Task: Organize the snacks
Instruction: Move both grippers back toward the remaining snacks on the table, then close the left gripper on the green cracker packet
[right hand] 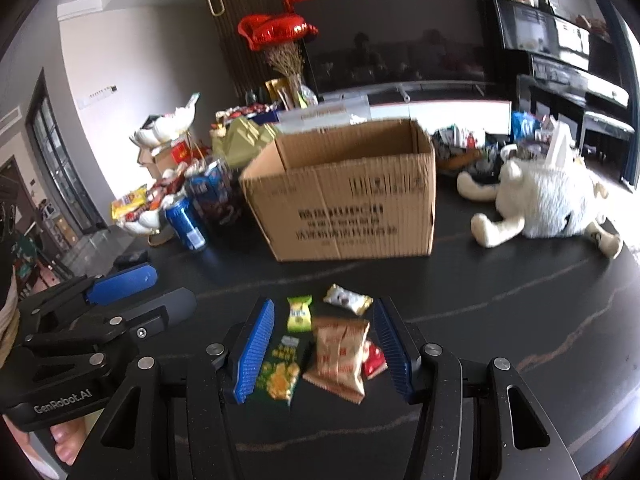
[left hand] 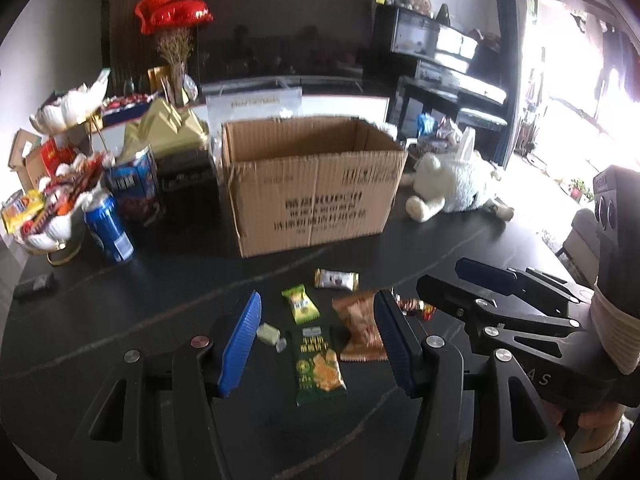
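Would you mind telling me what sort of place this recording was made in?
Most likely a home living room: a large dark television along the back wall, an upright piano near the bright window, and a white plush toy lying on the dark table beside a cardboard box.

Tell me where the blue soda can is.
In both views the blue soda can stands left of the cardboard box, beside the white snack bowl.

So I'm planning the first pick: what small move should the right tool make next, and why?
Probably lower the open right tool onto the tan snack packet and close. The packet lies loose on the dark table, between the fingers, with the open cardboard box behind it.
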`<state>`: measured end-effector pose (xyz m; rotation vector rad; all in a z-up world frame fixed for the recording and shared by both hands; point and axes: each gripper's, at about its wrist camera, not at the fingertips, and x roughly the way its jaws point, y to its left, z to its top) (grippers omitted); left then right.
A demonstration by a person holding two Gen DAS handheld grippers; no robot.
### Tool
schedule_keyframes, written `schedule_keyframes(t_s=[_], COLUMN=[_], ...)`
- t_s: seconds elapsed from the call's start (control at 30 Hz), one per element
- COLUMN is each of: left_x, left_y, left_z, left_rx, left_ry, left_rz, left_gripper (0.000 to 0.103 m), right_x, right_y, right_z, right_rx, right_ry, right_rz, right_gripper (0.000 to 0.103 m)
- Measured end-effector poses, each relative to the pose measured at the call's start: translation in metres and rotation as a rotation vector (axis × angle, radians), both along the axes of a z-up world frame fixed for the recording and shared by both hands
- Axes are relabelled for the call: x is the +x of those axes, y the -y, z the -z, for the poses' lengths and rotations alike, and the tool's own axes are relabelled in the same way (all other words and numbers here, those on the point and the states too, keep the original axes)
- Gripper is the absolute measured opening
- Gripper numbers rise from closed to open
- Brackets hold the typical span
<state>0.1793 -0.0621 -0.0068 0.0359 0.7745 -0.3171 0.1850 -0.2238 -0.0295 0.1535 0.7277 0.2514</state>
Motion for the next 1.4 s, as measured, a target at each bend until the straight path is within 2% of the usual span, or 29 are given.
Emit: schedule_keyframes(t_s=[0.2, 0.53, 0.83, 1.07, 1.4], left_x=[0.0, 0.0, 0.007, 0.017, 0.029], left_y=[-0.001, -0.001, 0.006, 0.01, 0.018], left_z=[0.028, 0.074, 0.107, 0.121, 0.135], left_rx=[0.018, 0.005, -0.003, 0.0, 0.029], left_ry=[-0.064, -0.184, -0.269, -0.287, -0.3], left_rz=[0.005, 0.017, 0.02, 0.015, 0.009], left_gripper=[0.058, 0.058, 0.058, 0.057, 0.051], right_x=[0.0, 0.001, 0.001, 0.005, 0.009], right_y=[-0.001, -0.003, 0.001, 0.005, 0.006], right_z=[0.021, 0.061, 0.083, 0.091, 0.103], right_rx=[-0.005, -0.019, -0.008, -0.021, -0.011], right_ry=[-0.049, -0.151, -0.209, -0.224, -0.253], right_rz=[-0.003, -0.013, 0.005, 0.031, 0.028], right_gripper=[0.053, 0.053, 0.053, 0.053, 0.053])
